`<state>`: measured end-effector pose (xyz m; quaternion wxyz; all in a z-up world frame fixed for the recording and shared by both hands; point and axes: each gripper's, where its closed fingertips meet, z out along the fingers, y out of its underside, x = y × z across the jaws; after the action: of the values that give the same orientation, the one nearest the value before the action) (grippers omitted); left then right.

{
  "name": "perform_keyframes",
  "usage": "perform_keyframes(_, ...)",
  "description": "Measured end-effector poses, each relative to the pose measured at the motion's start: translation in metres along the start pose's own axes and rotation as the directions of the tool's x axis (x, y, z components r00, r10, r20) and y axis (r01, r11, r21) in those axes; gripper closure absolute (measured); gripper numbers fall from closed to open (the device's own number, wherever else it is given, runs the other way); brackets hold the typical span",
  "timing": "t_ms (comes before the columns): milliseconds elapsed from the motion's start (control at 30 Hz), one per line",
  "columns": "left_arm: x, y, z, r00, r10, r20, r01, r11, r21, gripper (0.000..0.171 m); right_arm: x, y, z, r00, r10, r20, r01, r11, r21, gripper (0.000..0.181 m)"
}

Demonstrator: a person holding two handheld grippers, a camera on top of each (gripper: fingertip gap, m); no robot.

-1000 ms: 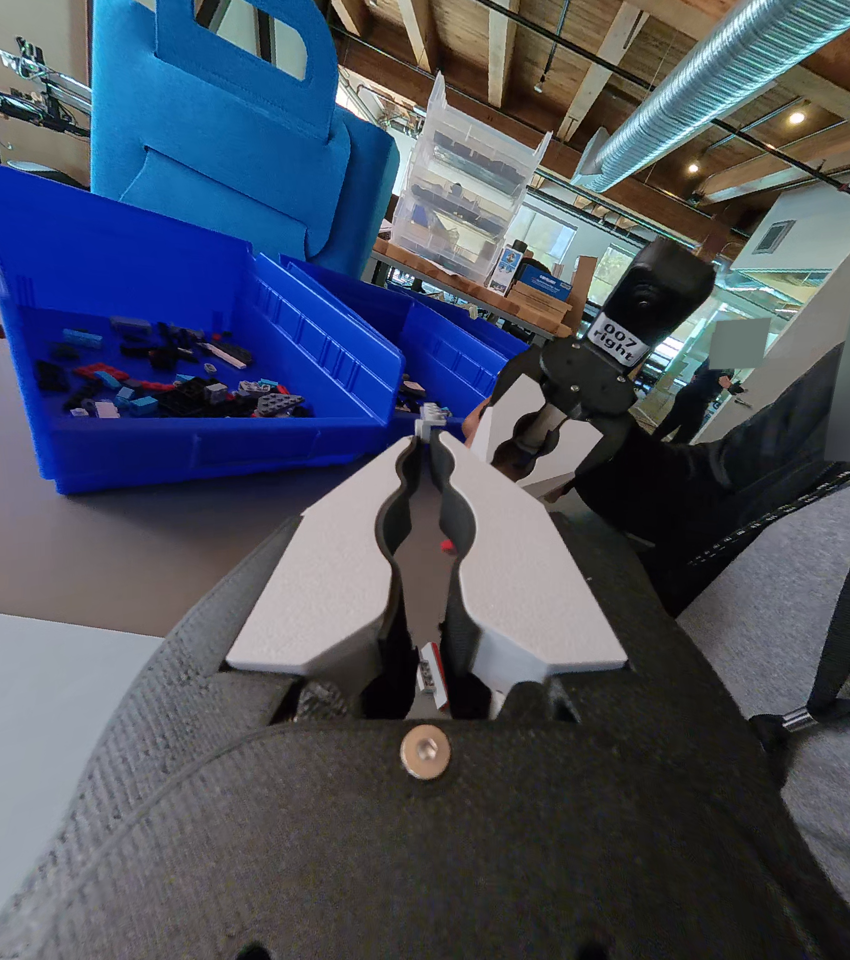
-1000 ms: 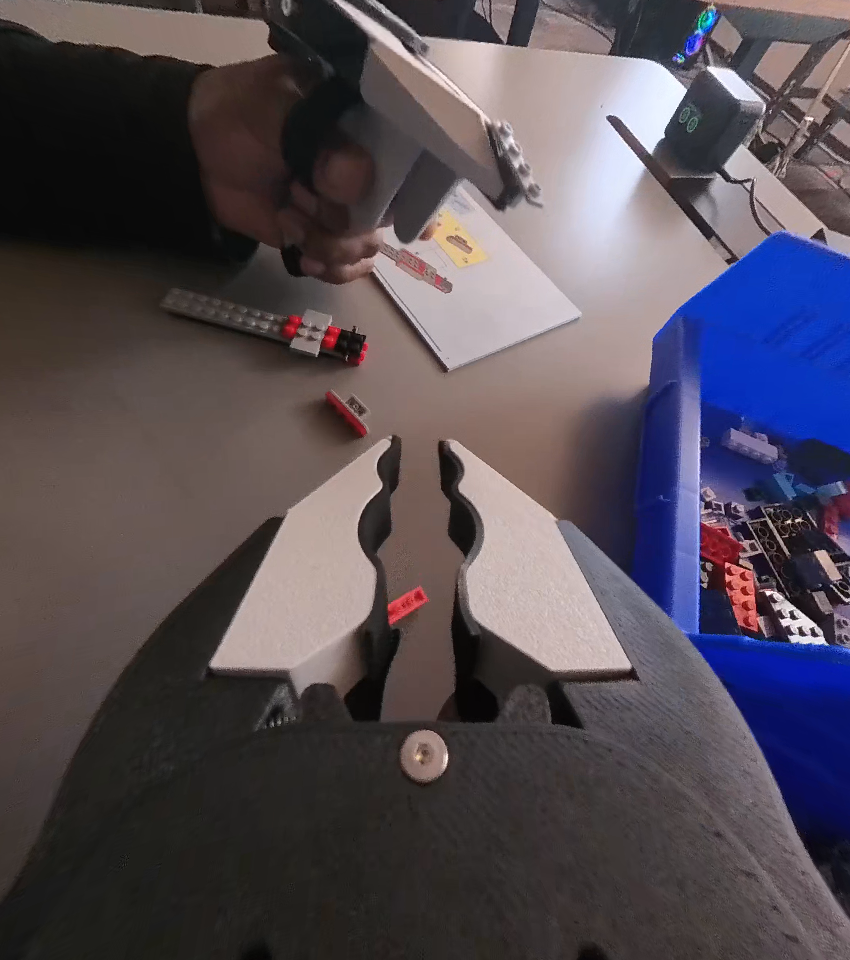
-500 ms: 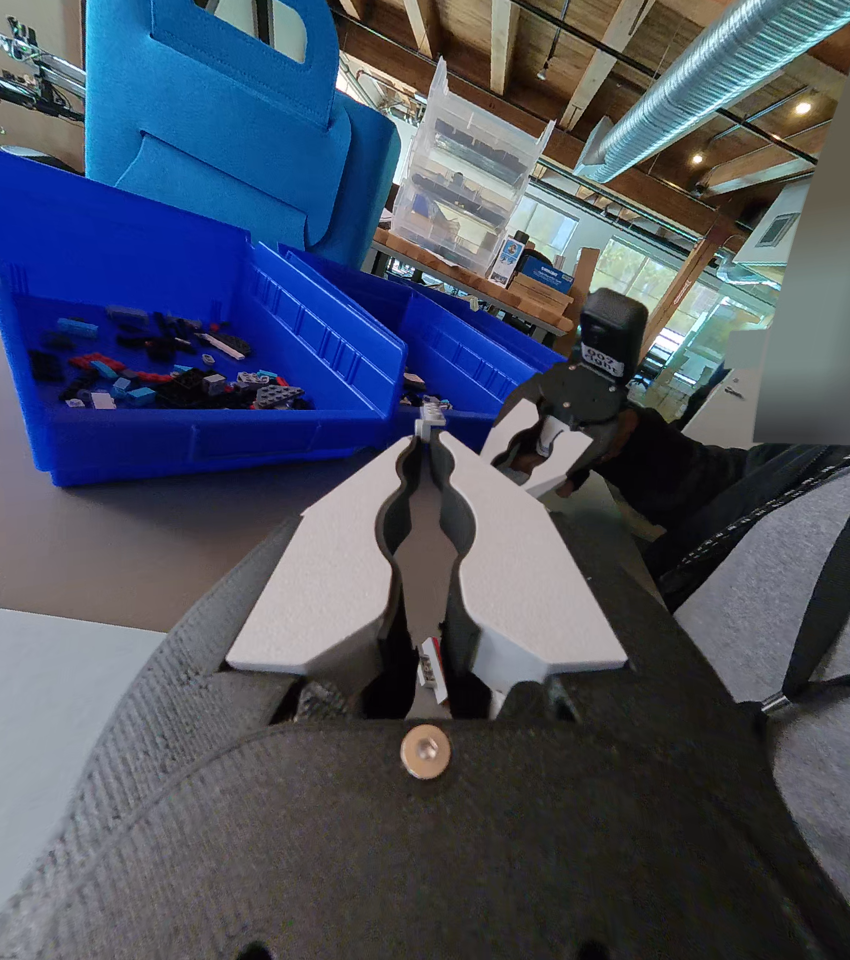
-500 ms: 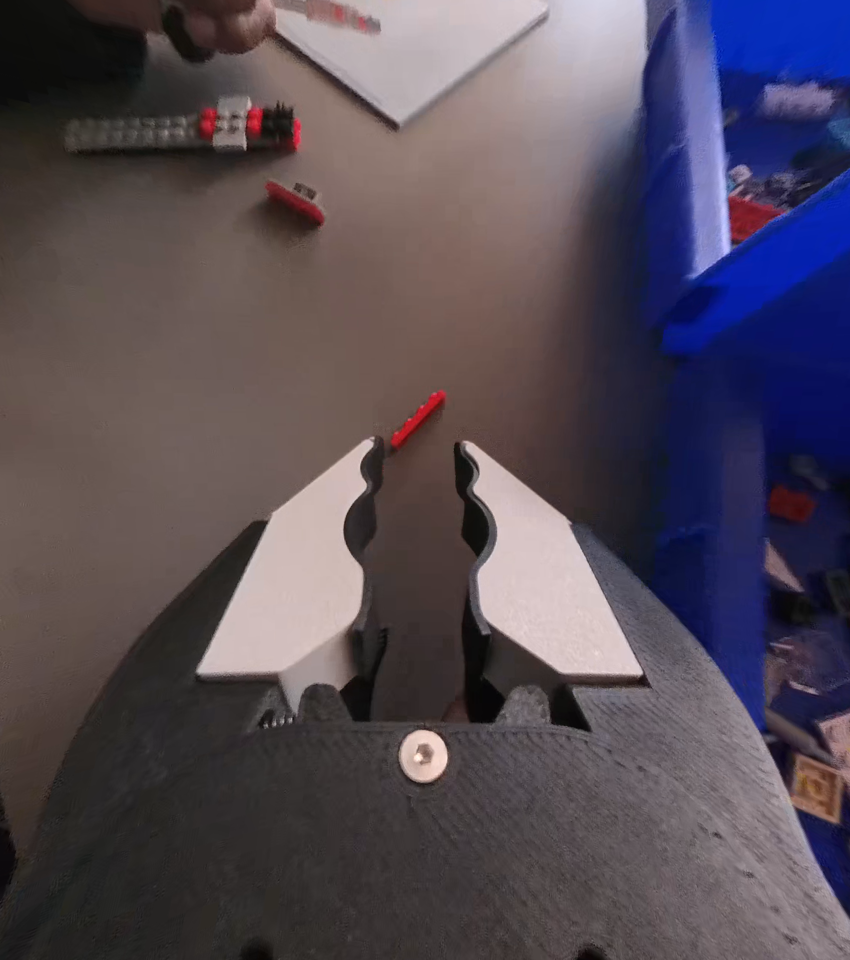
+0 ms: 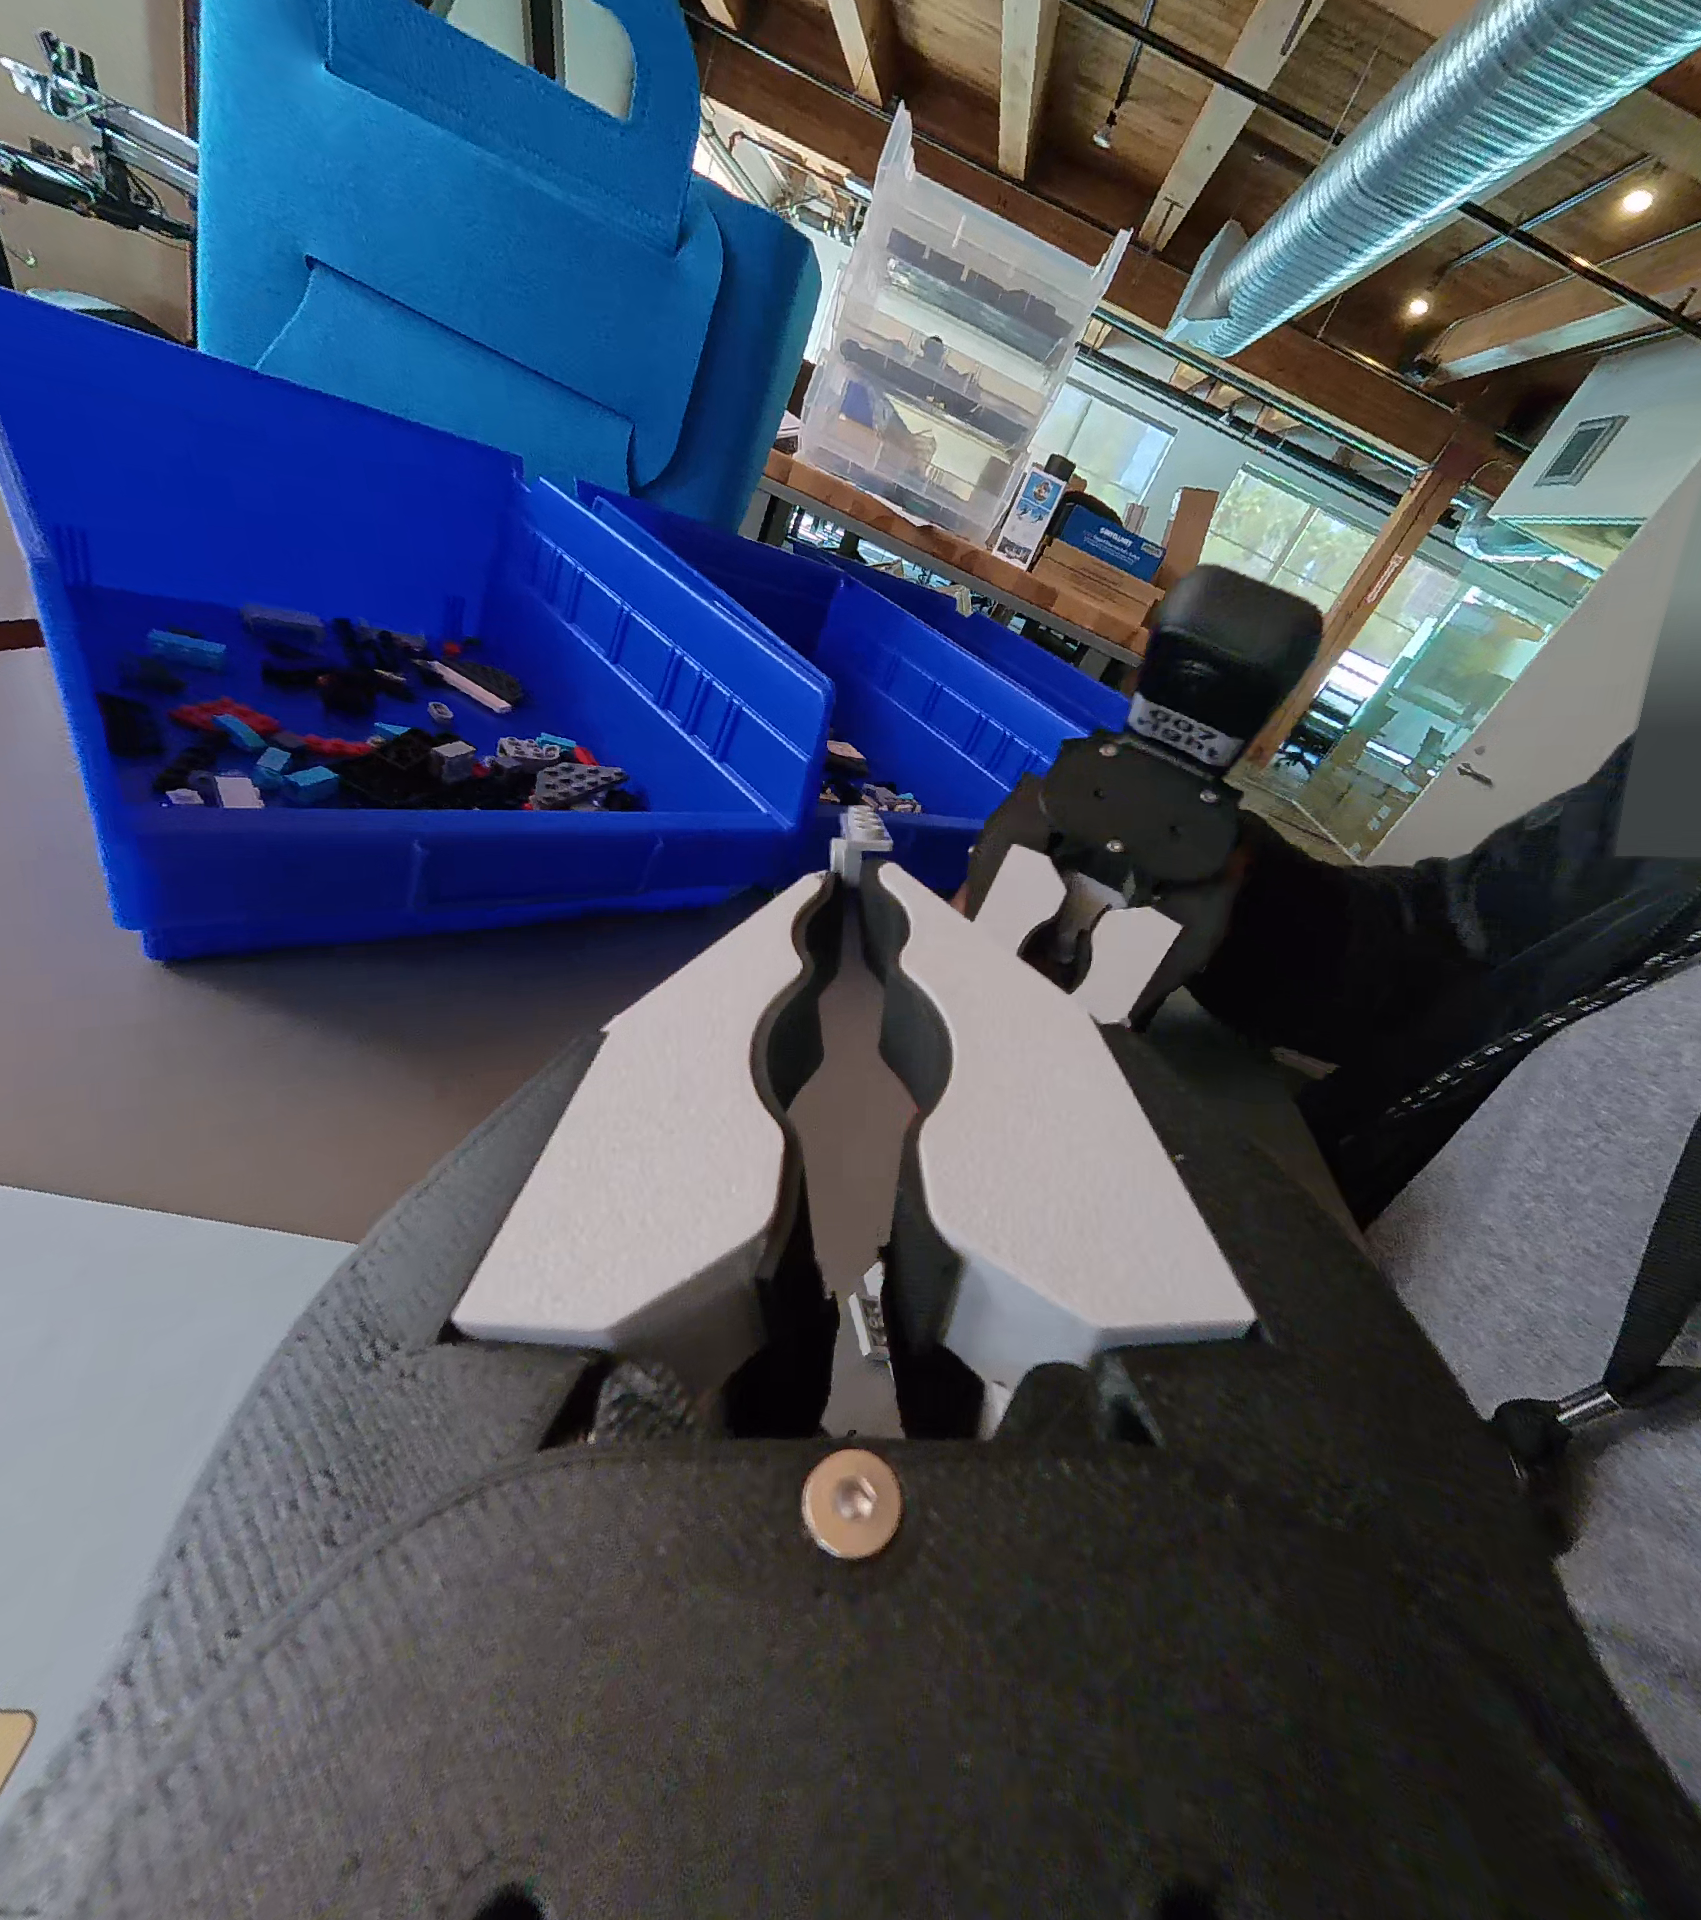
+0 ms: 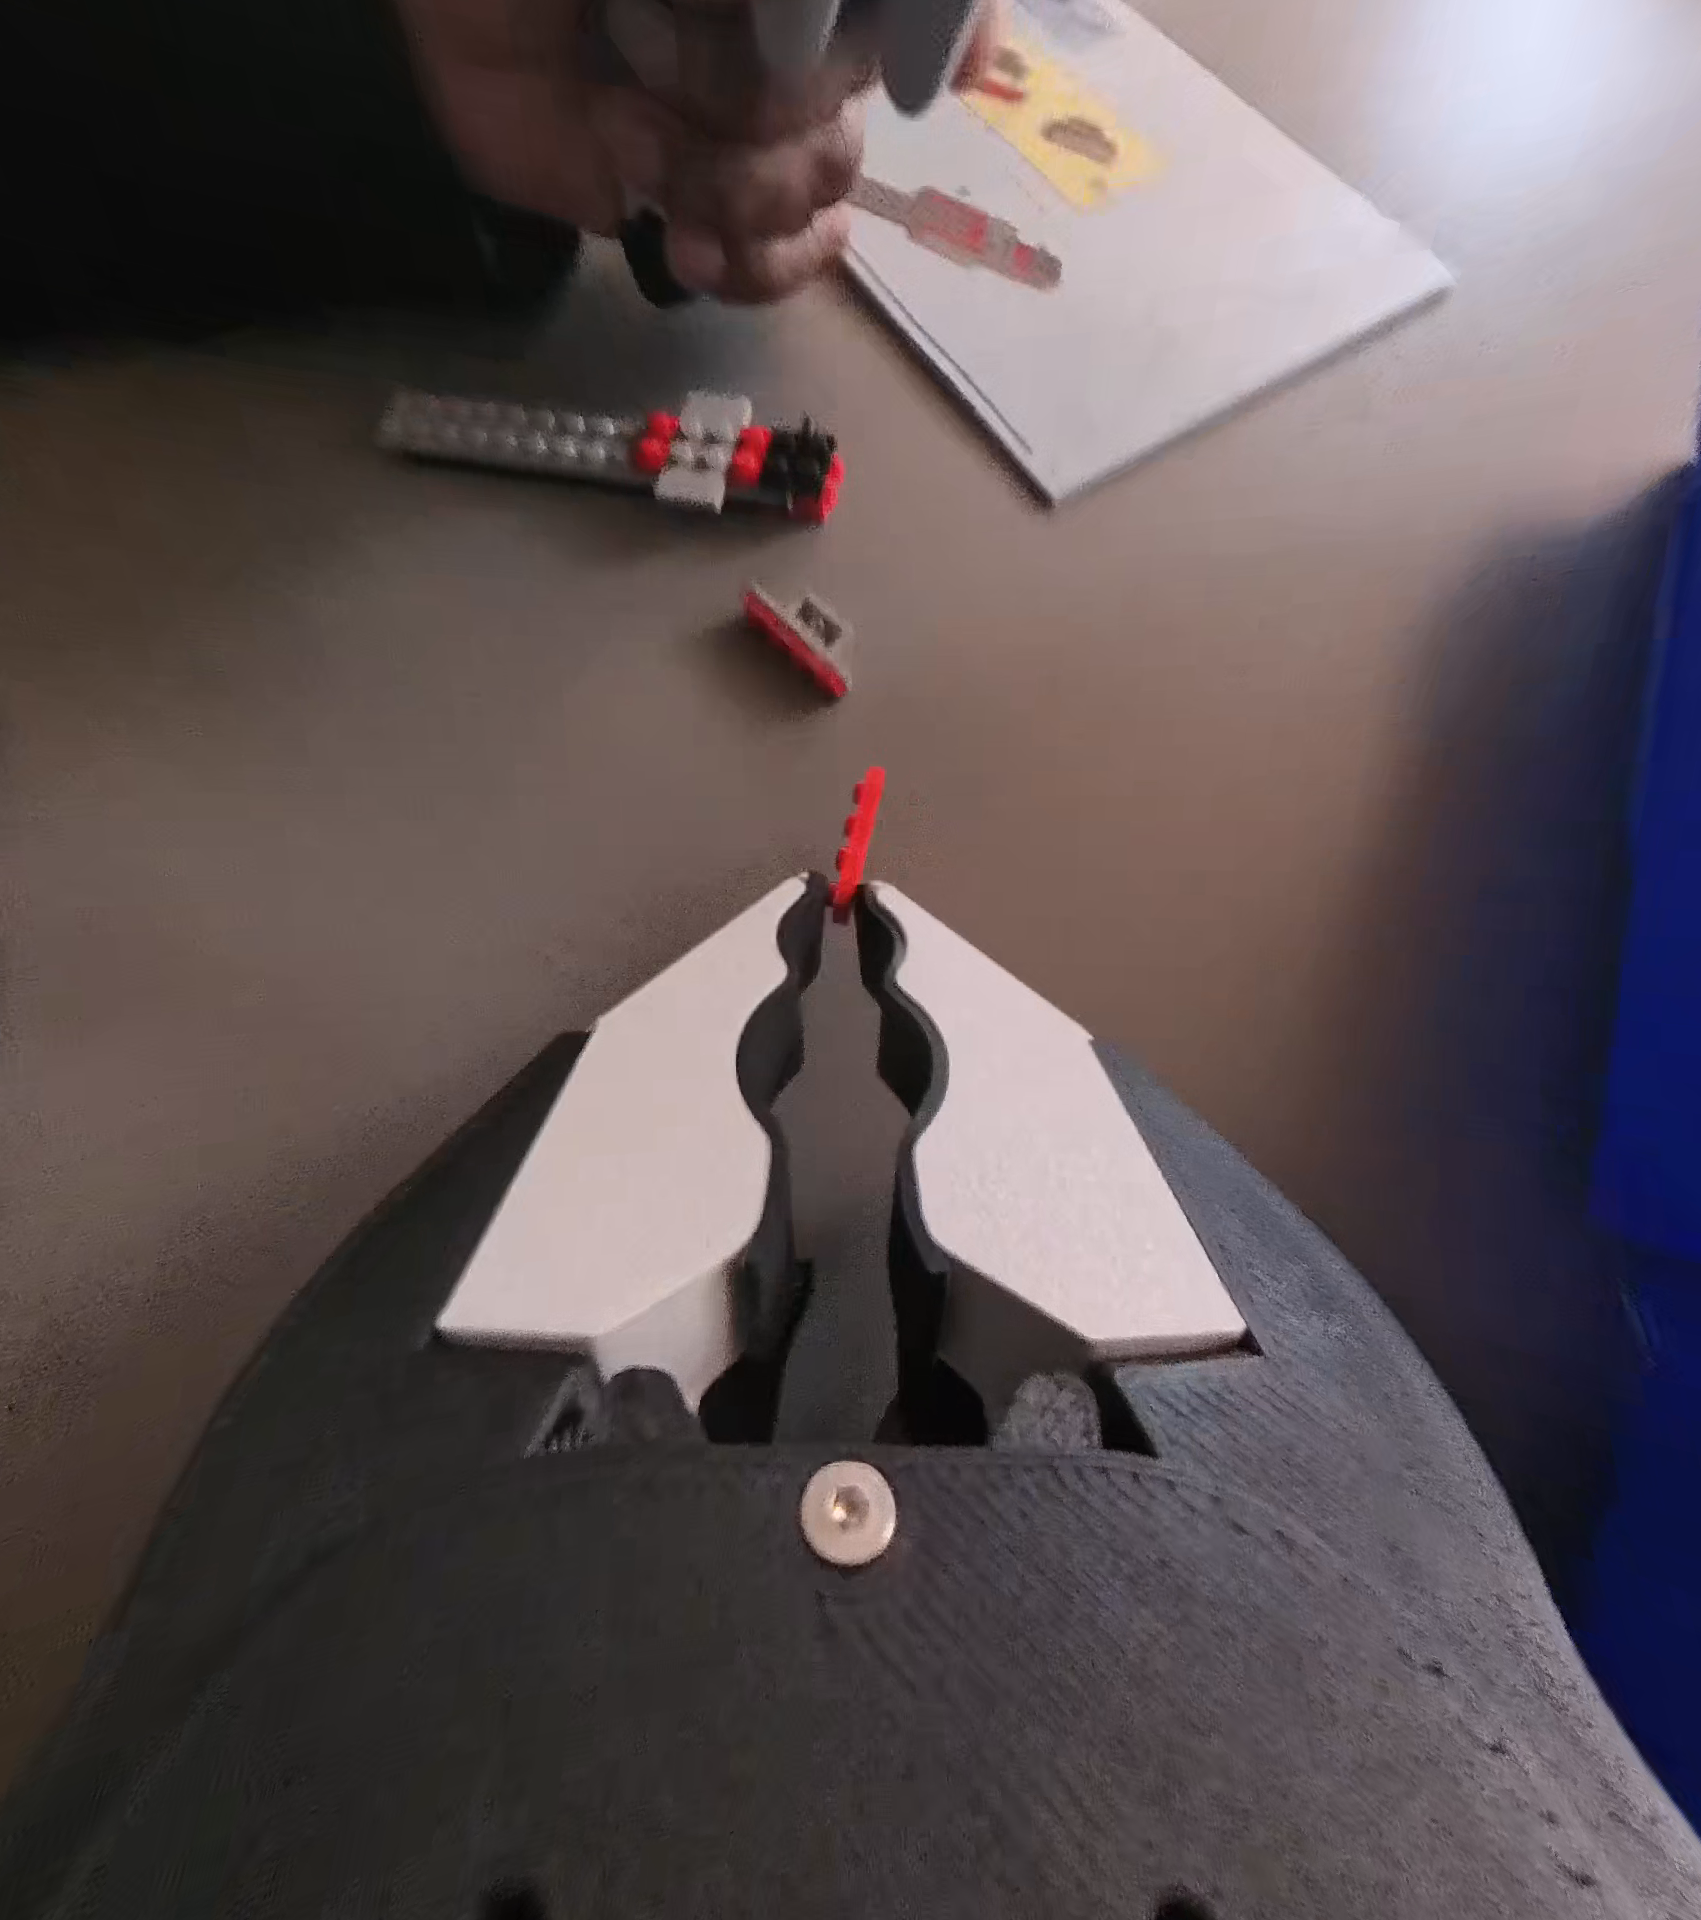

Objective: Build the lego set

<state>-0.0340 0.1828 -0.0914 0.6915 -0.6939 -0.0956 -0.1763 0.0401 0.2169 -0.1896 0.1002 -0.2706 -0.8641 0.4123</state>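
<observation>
A thin red plate (image 6: 858, 844) is pinched at the tips of the right gripper (image 6: 844, 900). A small grey piece (image 5: 858, 837) is clamped by the left gripper (image 5: 854, 883). Ahead of the right gripper, the partial build (image 6: 617, 452) is seen on the table (image 6: 306, 727).

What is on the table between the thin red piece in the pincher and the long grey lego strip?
In the right wrist view, one small red-and-grey lego piece lies between the thin red plate in the right gripper and the long grey studded strip.
</observation>
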Motion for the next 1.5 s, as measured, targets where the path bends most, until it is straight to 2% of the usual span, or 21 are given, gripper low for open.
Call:
perform_keyframes(100,-0.001,-0.001,-0.002,1.0,0.004,0.004,-0.004,1.0,0.002,0.17,0.004,-0.013,0.021,0.997,-0.05,0.06,0.052,0.998,-0.034,0.173)
perform_keyframes(267,-0.007,-0.002,-0.006,1.0,-0.002,0.013,0.001,1.0,0.009,0.17,0.024,-0.016,0.043,0.989,-0.147,-0.002,0.146,0.983,-0.11,0.164)
perform_keyframes(400,-0.012,-0.002,-0.008,1.0,-0.011,0.021,0.011,1.0,0.011,0.17,0.036,-0.017,0.041,0.994,-0.106,-0.035,0.104,0.992,-0.076,0.157)
perform_keyframes(500,-0.013,-0.002,-0.01,1.0,0.001,0.03,-0.001,1.0,0.006,0.17,0.033,-0.02,0.037,0.989,-0.148,-0.03,0.147,0.989,-0.032,0.156)
perform_keyframes(700,-0.015,-0.002,-0.01,0.999,0.014,0.037,-0.014,1.0,-0.002,0.17,0.023,-0.035,0.037,0.967,-0.253,-0.022,0.254,0.965,0.058,0.169)
perform_keyframes(833,-0.017,-0.001,-0.011,0.999,0.01,0.042,-0.01,1.0,-0.001,0.17,0.019,-0.036,0.037,0.959,-0.283,-0.011,0.283,0.956,0.074,0.17)
perform_keyframes(933,-0.018,-0.001,-0.01,0.998,0.024,0.05,-0.024,1.0,-0.009,0.17,0.02,-0.038,0.034,0.962,-0.274,-0.013,0.274,0.957,0.098,0.16)
perform_keyframes(1000,-0.019,-0.001,-0.01,0.998,0.023,0.051,-0.022,1.0,-0.008,0.17,0.021,-0.036,0.034,0.962,-0.272,-0.011,0.272,0.958,0.09,0.152)
perform_keyframes(1500,-0.017,0.0,-0.009,1.0,-0.016,0.025,0.016,1.0,0.006,0.17,0.015,-0.023,0.044,0.953,-0.3,0.042,0.301,0.954,-0.008,0.153)
